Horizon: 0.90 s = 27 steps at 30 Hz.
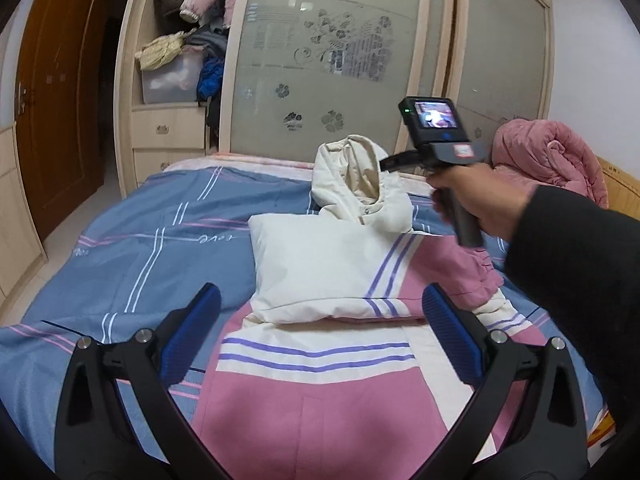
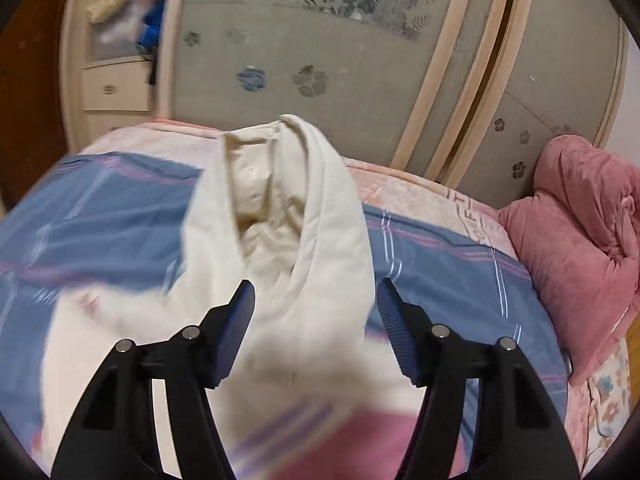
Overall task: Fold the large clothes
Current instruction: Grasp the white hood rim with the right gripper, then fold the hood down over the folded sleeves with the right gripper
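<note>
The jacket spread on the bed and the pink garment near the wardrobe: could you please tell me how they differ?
The jacket is cream and pink with purple stripes; the pink garment is one plain colour. The jacket lies flat with one part folded over it and its hood standing up; the pink garment sits bunched in a heap. The jacket is mid-bed, the pink garment at the edge. Both look padded.

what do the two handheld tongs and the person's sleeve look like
Both tongs, left and right, have black curved arms with silver pivot bolts and blue ribbed pads. From the left wrist view, the right unit carries a black camera with a small lit screen, a red-and-white sticker and a dark cylindrical handle. The sleeve is black.
</note>
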Available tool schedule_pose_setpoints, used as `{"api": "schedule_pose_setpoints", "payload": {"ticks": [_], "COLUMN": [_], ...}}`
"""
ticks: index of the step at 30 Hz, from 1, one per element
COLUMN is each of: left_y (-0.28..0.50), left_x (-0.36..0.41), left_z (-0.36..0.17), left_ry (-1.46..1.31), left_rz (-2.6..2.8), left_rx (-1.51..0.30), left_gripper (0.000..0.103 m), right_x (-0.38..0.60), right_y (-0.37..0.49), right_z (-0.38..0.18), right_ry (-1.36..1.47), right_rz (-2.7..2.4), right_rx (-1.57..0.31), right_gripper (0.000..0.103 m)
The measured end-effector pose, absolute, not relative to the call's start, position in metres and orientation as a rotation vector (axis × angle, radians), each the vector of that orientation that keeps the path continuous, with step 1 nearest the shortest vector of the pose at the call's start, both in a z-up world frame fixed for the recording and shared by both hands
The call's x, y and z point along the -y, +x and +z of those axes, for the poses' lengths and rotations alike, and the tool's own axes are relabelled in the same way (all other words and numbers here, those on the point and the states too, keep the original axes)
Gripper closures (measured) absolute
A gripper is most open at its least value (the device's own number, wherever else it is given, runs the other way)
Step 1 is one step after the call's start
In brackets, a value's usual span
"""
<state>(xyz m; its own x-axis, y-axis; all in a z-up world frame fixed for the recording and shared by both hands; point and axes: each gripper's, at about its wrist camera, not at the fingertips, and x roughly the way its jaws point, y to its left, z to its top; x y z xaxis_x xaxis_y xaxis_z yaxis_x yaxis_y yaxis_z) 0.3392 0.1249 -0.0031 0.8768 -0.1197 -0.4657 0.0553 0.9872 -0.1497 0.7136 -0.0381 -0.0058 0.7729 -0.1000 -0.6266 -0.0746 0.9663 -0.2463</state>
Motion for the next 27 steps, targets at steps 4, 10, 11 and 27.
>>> {"api": "schedule_pose_setpoints", "payload": {"ticks": [4, 10, 11, 27], "left_y": [0.347, 0.357, 0.359, 0.351], "left_x": [-0.137, -0.149, -0.151, -0.141], "left_z": [-0.016, -0.026, -0.028, -0.024], "left_ry": [-0.174, -0.188, -0.206, -0.179], "left_rz": [-0.105, -0.083, -0.092, -0.116], "left_rx": [-0.538, -0.567, -0.574, -0.577], "left_gripper": [0.002, 0.002, 0.002, 0.002], "right_x": [0.023, 0.019, 0.023, 0.158], "right_y": [0.772, 0.837, 0.842, 0.72], "right_z": [-0.022, -0.049, -0.051, 0.001], "right_ry": [-0.281, -0.376, -0.37, 0.048], "right_rz": [-0.069, -0.227, -0.244, -0.011], "right_rx": [-0.721, -0.794, -0.798, -0.645], "right_gripper": [0.039, 0.043, 0.043, 0.1]}}
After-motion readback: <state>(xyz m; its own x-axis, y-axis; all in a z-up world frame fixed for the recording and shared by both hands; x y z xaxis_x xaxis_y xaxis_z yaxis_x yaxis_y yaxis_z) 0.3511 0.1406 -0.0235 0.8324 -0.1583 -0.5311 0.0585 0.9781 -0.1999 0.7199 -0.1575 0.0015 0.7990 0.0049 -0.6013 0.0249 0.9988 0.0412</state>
